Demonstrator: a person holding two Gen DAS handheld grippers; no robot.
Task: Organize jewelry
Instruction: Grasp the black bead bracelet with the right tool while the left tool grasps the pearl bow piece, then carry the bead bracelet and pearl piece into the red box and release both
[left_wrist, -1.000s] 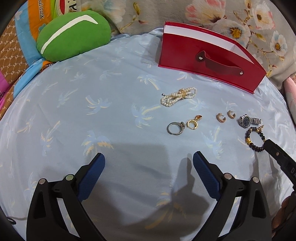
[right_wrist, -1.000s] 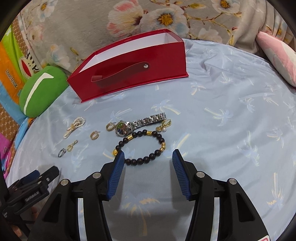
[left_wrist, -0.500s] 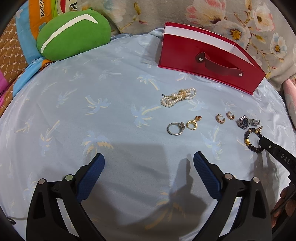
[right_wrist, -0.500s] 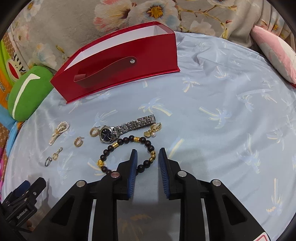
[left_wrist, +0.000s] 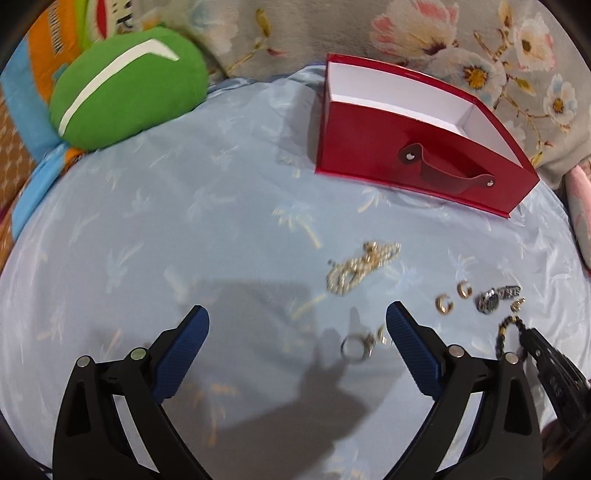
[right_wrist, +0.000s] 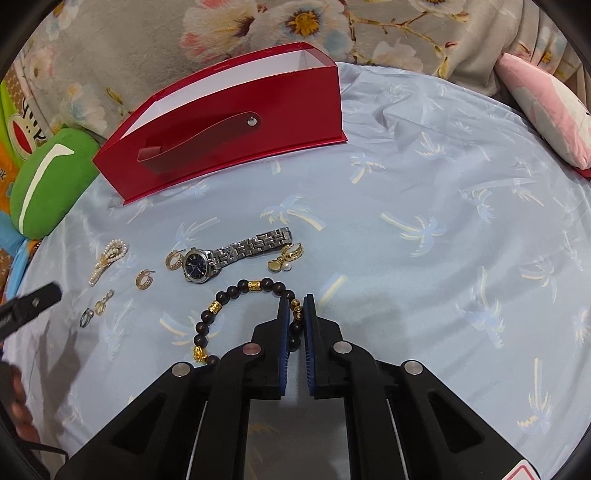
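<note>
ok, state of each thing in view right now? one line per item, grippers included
right gripper: shut on the bead bracelet
bead bracelet: pinched on one side, rest lying on the sheet
left gripper: open, holding nothing
red box: upright, top open
watch: flat on the sheet, strap stretched out
pearl strand: bunched, untouched
hoop earrings: loose, apart from each other

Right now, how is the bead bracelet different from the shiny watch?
The bead bracelet is a loop of dark round beads with a few gold ones; the watch has a silver metal link band and a blue face. The bracelet curves in a ring, while the watch lies stretched out. The right gripper is shut on the bracelet; nothing grips the watch. Both lie on the blue cloth in front of the red box.
</note>
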